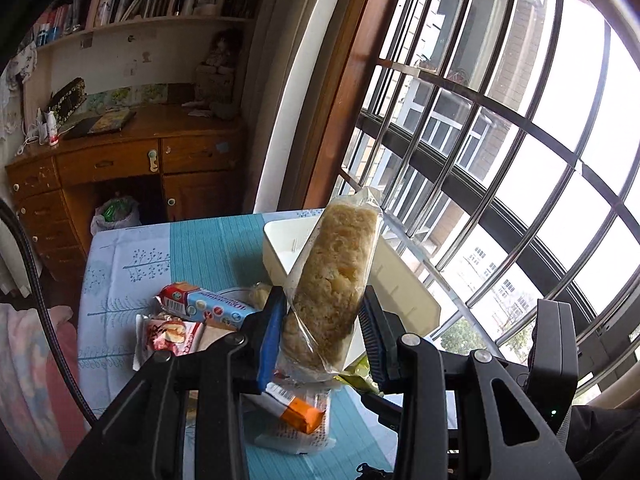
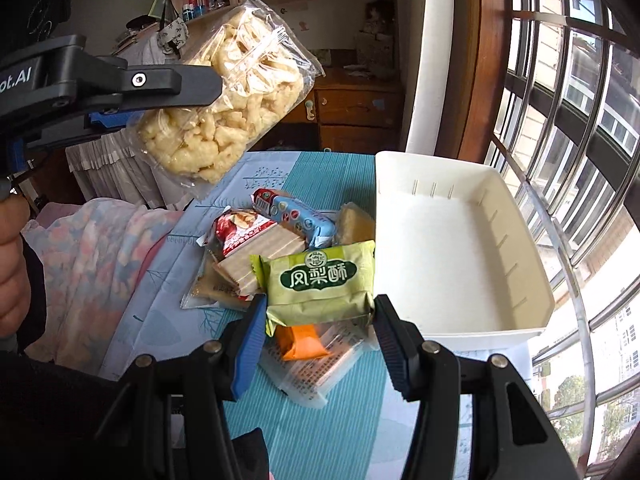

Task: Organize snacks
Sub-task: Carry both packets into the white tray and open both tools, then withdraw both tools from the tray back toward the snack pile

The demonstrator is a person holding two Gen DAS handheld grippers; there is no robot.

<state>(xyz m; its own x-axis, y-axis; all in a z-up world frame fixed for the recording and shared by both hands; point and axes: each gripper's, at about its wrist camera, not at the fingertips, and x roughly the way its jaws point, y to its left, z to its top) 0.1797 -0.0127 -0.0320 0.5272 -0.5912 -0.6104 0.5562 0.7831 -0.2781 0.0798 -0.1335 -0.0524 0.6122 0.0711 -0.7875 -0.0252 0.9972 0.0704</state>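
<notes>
Your left gripper (image 1: 320,320) is pinching a clear-wrapped puffed snack bar (image 1: 336,280) between its fingers (image 1: 270,340), the pads pressing on the bar's lower part while the rest is sticking up and tilting toward the window. In the right wrist view that same gripper (image 2: 120,116) is holding the bar (image 2: 224,96) in the air, well above the counter (image 2: 320,432) and to the left of the white tray (image 2: 460,312).

Your right gripper (image 2: 320,320) is gripping a green pastry packet (image 2: 320,284) by its near edge, one finger (image 2: 250,352) sitting on each side of it. The packet is lying above the rest of the pile: an orange-and-clear packet (image 2: 316,356) is showing just under it, a red wafer packet (image 2: 256,240) and a blue-and-red packet (image 2: 296,212) are lying beyond it, all on the blue cloth covering the counter. The white tray is sitting just to the right of the pile, by the window, with nothing showing inside it
</notes>
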